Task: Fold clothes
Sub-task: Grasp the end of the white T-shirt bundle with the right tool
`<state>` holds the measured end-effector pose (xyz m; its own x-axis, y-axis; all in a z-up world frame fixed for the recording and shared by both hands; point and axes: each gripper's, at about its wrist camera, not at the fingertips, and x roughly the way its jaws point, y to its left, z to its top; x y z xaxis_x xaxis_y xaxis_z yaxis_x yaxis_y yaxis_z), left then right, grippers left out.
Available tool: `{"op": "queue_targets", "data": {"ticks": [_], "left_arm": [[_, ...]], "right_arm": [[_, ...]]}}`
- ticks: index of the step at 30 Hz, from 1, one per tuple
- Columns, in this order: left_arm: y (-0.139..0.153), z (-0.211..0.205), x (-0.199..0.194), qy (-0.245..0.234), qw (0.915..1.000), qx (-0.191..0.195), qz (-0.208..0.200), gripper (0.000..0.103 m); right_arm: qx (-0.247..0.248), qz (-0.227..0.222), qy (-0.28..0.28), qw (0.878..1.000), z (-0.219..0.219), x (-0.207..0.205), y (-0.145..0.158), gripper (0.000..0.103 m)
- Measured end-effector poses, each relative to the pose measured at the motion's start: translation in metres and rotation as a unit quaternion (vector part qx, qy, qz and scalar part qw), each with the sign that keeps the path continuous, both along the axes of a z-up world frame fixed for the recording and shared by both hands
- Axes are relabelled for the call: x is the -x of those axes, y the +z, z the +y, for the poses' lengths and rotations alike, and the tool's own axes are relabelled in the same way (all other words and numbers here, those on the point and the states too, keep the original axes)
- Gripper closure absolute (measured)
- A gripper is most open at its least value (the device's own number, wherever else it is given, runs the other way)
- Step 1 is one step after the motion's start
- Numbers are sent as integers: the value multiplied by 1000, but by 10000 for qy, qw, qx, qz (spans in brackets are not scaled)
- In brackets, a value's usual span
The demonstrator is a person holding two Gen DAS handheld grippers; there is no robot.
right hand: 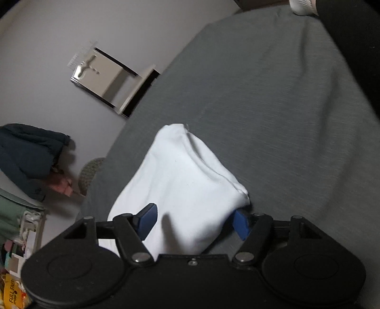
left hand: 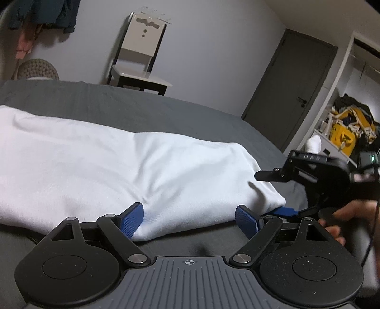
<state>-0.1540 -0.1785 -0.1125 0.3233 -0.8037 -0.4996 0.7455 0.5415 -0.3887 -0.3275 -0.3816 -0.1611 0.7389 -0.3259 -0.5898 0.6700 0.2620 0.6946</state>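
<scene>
Nearest in the left wrist view, the left tool was held low over the grey bed with its blue pads spread well apart, the near folded edge of the white garment lying between them; nothing was clamped. The garment was spread across the near part of the bed, thick and doubled over, its rounded right end reaching toward the bed's right edge.

At that right end the right tool was seen from the side, gripped by a hand, one dark finger raised above the cloth and a blue pad low beside the garment's corner. In the right wrist view the right tool had its pads apart on either side of the garment's end, the cloth resting between them unpinched, and the garment stretched away along the bed.

Beyond the bed's far edge, a white-backed chair was set against the wall. To the right a grey door was shut, and beside it shelves held yellow bags. Dark clothing was hung at the upper left.
</scene>
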Motion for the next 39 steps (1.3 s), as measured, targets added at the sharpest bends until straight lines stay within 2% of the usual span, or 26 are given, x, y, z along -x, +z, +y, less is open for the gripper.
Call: {"op": "queue_targets", "data": {"ticks": [2, 4, 9, 12, 15, 17, 20, 23, 27, 33, 36, 39], "left_arm": [[-1, -1, 0, 6, 10000, 10, 30, 18], [-2, -2, 1, 11, 10000, 8, 30, 18], [-3, -5, 5, 11, 10000, -28, -31, 18], [-3, -6, 4, 31, 10000, -16, -3, 18], [-4, -5, 2, 82, 9998, 84, 150, 18], [-4, -5, 0, 122, 9996, 130, 229, 18], [-5, -7, 1, 118, 9996, 114, 220, 18], [-6, -8, 2, 111, 9997, 85, 191, 18], [-4, -11, 3, 67, 9999, 15, 79, 18], [-3, -12, 1, 75, 9999, 24, 63, 18], [-4, -10, 1, 75, 9999, 44, 85, 18], [-6, -10, 1, 88, 9999, 73, 94, 18]], "right_arm": [[10, -172, 87, 9998, -4, 1, -4, 42], [-69, -279, -12, 9996, -6, 4, -10, 59], [-401, -672, -322, 9964, -15, 14, -16, 81], [-218, -842, -242, 9959, -16, 12, -3, 88], [-143, -1015, -147, 9946, -18, 8, 14, 90], [-145, -940, -89, 9954, -22, 4, 22, 90], [-246, -654, -125, 9975, -24, 1, 18, 89], [-376, -369, -273, 9982, -21, 4, 8, 83], [-463, -161, -301, 9983, -13, 6, -1, 60], [-439, -515, -366, 9970, -5, 3, -6, 47], [-525, -802, -491, 9942, -8, -5, -13, 47], [-359, -916, -545, 9937, -9, -15, -16, 48]]}}
